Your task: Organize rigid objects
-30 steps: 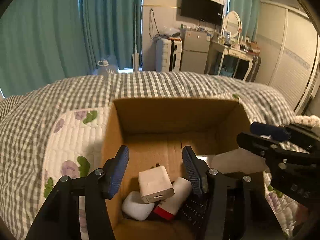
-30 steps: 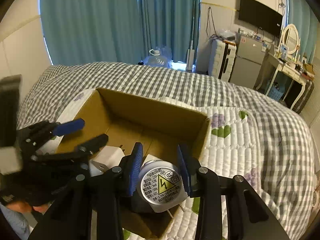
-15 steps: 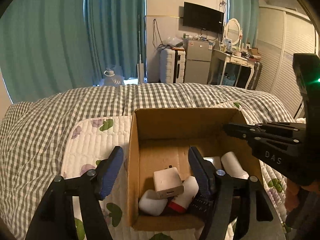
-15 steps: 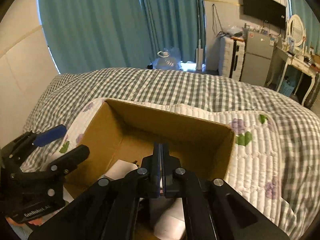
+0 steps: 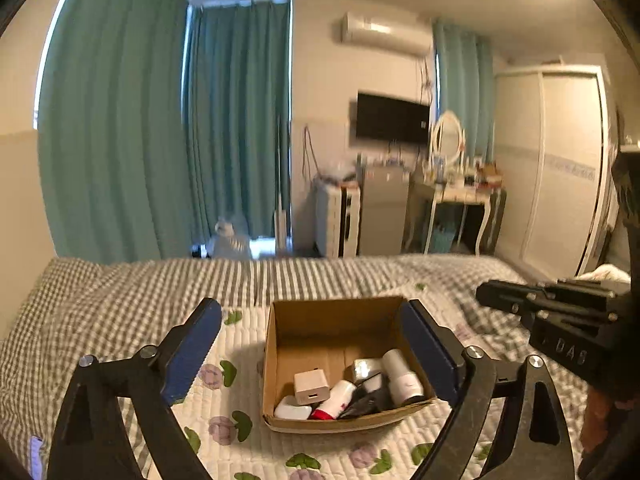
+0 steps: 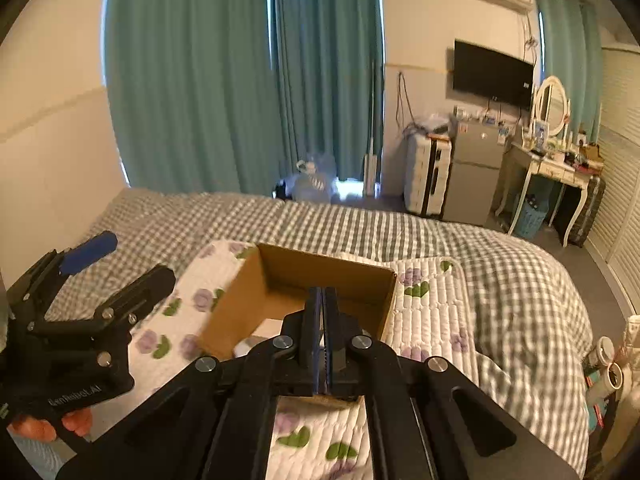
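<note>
Left tool (image 5: 312, 354) spread, jaws just opening, empty; right tool (image 6: 323, 344) pressed together, empty. Cardboard box (image 5: 340, 316) ahead, below both tools, holds items. Advise: check bed (image 5: 140, 292) for strays before withdrawing.

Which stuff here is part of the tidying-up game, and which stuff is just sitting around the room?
Part of the job:
- cardboard box
- white charger, white and red bottle, white-capped bottle inside it
- left gripper, open and empty
- right gripper, shut and empty

Just lying about:
- checked bed cover
- teal curtains
- TV
- oval mirror
- small fridge
</note>
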The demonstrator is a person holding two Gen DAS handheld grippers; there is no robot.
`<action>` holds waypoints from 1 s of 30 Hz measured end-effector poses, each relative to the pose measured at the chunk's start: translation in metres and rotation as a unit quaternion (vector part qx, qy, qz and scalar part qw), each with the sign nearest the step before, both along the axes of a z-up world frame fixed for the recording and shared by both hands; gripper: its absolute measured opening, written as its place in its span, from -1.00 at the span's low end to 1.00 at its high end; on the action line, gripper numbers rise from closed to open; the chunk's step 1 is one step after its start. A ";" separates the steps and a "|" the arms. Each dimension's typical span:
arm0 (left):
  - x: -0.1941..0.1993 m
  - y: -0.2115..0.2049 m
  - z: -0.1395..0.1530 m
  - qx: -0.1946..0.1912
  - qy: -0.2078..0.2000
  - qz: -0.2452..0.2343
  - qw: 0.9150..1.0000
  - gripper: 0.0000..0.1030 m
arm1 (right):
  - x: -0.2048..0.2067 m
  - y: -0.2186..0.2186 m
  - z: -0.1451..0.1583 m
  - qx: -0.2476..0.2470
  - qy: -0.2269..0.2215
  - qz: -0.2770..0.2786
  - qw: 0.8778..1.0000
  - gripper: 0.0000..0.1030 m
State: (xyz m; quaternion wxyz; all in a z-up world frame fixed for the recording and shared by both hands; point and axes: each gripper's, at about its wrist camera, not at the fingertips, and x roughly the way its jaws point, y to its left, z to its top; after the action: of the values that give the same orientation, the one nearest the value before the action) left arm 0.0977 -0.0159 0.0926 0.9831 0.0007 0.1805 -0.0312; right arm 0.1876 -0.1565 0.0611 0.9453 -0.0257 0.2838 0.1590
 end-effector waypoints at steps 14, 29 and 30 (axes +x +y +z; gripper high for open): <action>-0.049 0.014 -0.038 0.006 -0.015 0.044 0.999 1.00 | -0.078 -0.011 -0.026 0.032 -0.062 -0.059 0.996 0.93; -0.031 0.031 -0.078 0.011 0.008 0.057 0.998 1.00 | -0.057 -0.010 -0.066 0.041 -0.051 -0.070 0.995 1.00; -0.031 0.030 -0.079 0.011 0.010 0.055 0.998 1.00 | -0.057 -0.009 -0.068 0.039 -0.050 -0.070 0.996 1.00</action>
State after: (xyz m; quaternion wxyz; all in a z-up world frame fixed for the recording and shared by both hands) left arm 0.0670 0.0141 0.0137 0.9814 0.0015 0.1904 0.0249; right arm 0.1308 -0.1655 -0.0069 0.9675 0.0228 0.2306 0.1017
